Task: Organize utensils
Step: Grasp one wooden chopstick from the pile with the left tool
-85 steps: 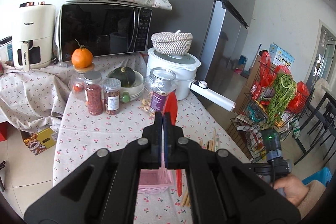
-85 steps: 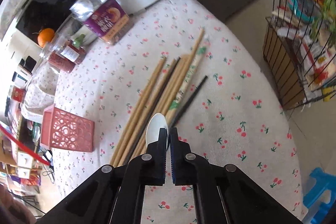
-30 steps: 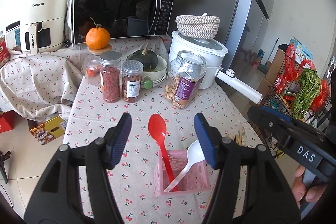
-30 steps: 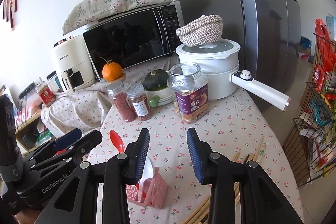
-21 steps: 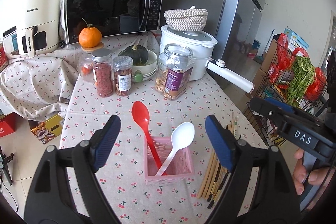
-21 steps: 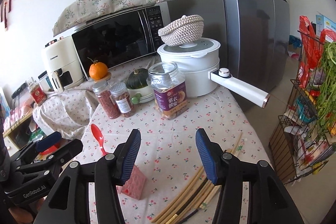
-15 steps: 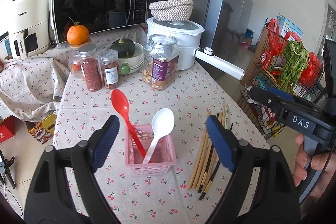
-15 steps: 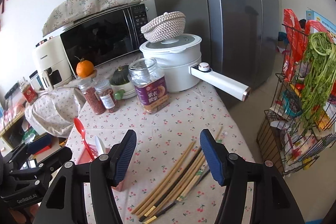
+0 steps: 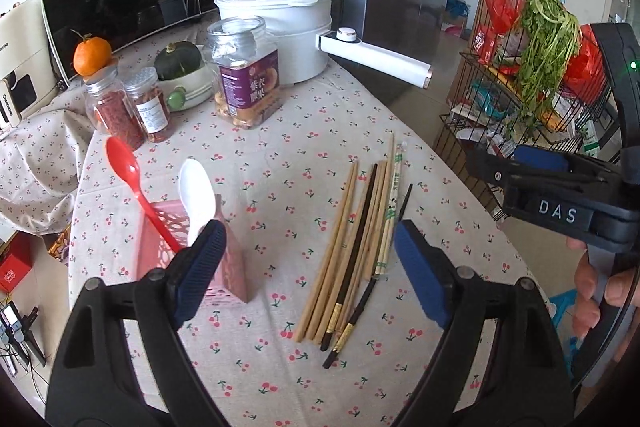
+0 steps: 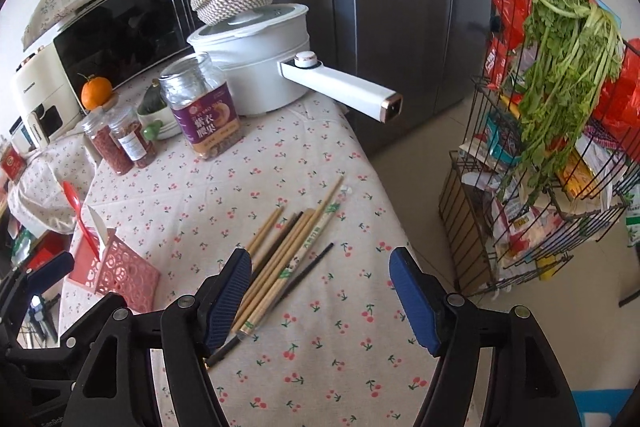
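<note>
A pink basket [image 9: 160, 247] [image 10: 124, 273] stands on the cherry-print tablecloth and holds a red spoon [image 9: 124, 167] [image 10: 74, 203] and a white spoon [image 9: 196, 195] [image 10: 98, 223]. Several chopsticks [image 9: 360, 239] [image 10: 288, 259] lie loose in a bundle to its right. My left gripper [image 9: 308, 271] is open and empty above the cloth, between the basket and the chopsticks. My right gripper [image 10: 320, 295] is open and empty, above the near ends of the chopsticks. The right gripper also shows at the right edge of the left wrist view [image 9: 560, 187].
A nut jar [image 9: 246, 83] [image 10: 202, 107], two spice jars [image 9: 128, 111], a white pot with a long handle [image 9: 376, 59] [image 10: 340, 87], a squash bowl, an orange and a microwave stand at the back. A wire rack [image 10: 560, 147] with greens stands off the table's right edge.
Both spoons went into the basket and both grippers opened. Since then both grippers have swung to the right, so the chopsticks now lie in front of them and the basket at the left.
</note>
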Available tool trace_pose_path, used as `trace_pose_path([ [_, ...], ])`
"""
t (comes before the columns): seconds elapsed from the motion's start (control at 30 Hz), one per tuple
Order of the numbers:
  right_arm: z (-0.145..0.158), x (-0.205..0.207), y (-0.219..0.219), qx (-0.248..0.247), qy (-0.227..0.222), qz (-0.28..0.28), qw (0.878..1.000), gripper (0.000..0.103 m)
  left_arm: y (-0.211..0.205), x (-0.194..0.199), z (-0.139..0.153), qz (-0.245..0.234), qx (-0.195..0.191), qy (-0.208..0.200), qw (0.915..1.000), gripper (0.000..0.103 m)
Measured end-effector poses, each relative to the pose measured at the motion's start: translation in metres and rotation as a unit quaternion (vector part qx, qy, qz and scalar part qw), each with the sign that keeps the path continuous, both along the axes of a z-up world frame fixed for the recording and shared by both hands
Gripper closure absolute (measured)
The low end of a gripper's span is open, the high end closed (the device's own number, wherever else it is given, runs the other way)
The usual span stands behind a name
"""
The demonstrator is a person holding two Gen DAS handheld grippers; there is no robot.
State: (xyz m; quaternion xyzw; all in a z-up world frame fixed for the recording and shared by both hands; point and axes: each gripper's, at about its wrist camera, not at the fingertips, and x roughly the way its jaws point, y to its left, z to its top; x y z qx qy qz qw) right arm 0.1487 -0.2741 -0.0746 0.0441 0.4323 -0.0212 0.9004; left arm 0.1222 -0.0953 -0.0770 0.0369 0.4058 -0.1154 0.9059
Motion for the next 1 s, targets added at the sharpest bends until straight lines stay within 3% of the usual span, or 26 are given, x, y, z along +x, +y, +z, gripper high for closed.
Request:
trace_pose_path([
  [0.1, -0.011, 0.005, -0.013, 0.013, 0.029, -0.016, 0.999, 0.030, -0.018, 0.015, -0.014, 0.000, -0.004, 0.037, 0.9993, 0.021],
  [0.47, -0.042, 0.023, -0.040, 0.031, 0.090, -0.039, 0.995, 0.030, -0.054, 0.089, -0.069, 0.000, -0.019, 0.146, 0.9892, 0.077],
  [0.57, -0.048, 0.027, -0.043, 0.034, 0.101, -0.042, 0.993, 0.030, -0.056, 0.108, -0.082, 0.009, -0.025, 0.155, 0.9875, 0.085],
  [0.7, -0.052, 0.029, -0.044, 0.037, 0.108, -0.040, 0.993, 0.030, -0.058, 0.121, -0.091, 0.010, -0.033, 0.138, 0.9899, 0.088],
  [0.83, -0.052, 0.029, -0.043, 0.037, 0.109, -0.038, 0.993, 0.030, -0.062, 0.132, -0.104, 0.002, -0.033, 0.152, 0.9878, 0.090],
  [1.0, -0.052, 0.031, -0.042, 0.039, 0.112, -0.038, 0.992, 0.030, -0.070, 0.139, -0.115, -0.014, 0.003, 0.164, 0.9863, 0.087],
])
